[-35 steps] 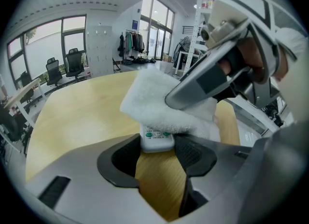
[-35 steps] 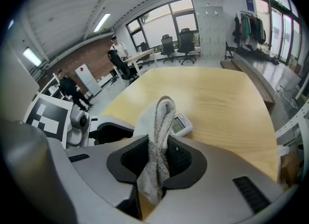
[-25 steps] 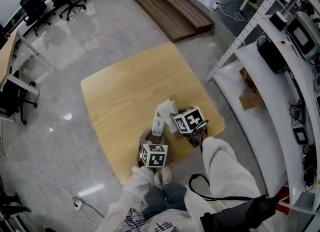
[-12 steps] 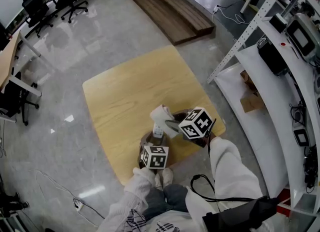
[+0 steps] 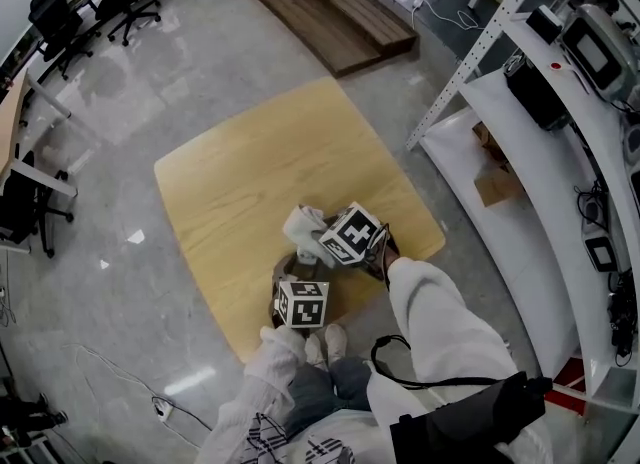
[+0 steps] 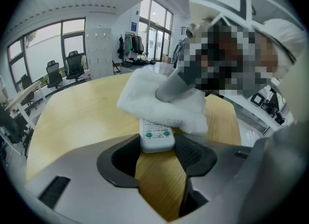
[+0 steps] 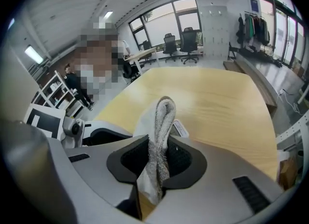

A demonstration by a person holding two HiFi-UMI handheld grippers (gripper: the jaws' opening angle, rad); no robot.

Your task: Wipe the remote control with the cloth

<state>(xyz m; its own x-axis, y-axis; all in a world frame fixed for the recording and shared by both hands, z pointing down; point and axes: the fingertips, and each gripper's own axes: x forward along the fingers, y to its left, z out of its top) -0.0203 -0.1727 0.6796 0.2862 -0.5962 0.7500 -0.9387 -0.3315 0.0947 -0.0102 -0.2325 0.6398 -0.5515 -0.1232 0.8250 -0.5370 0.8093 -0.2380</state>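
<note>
At the far left of the head view, black office chairs [image 5: 60, 17] stand on the glossy grey floor [image 5: 120, 282]. Right of them is the pale wooden table [image 5: 250, 182], bare except for the work at its near right part.

The left tool [image 6: 157, 156] reaches in from the near edge, its marker cube nearest the person. Its jaws are closed on the near end of the white remote control [image 6: 156, 137]: both dark pads press on the long sides, just behind the two green buttons. The remote control lies flat on the table and points away from the person.

A folded white cloth [image 6: 161, 101] covers the far part of the remote control, leaving only the near end with the buttons showing. The cloth rests on top of it and spills over to the right.

The right tool [image 7: 157, 156] comes in from the right, just beside the left one. Its jaws are clamped on a fold of the cloth, which stands up between the pads as a narrow ridge and hangs out below them. A corner of the remote control shows just past that fold.

Far beyond the table lies a dark wooden platform [image 5: 325, 7]. At the right stands a white metal shelving rack [image 5: 470, 62] with a cardboard box [image 5: 495, 187] on a shelf.
</note>
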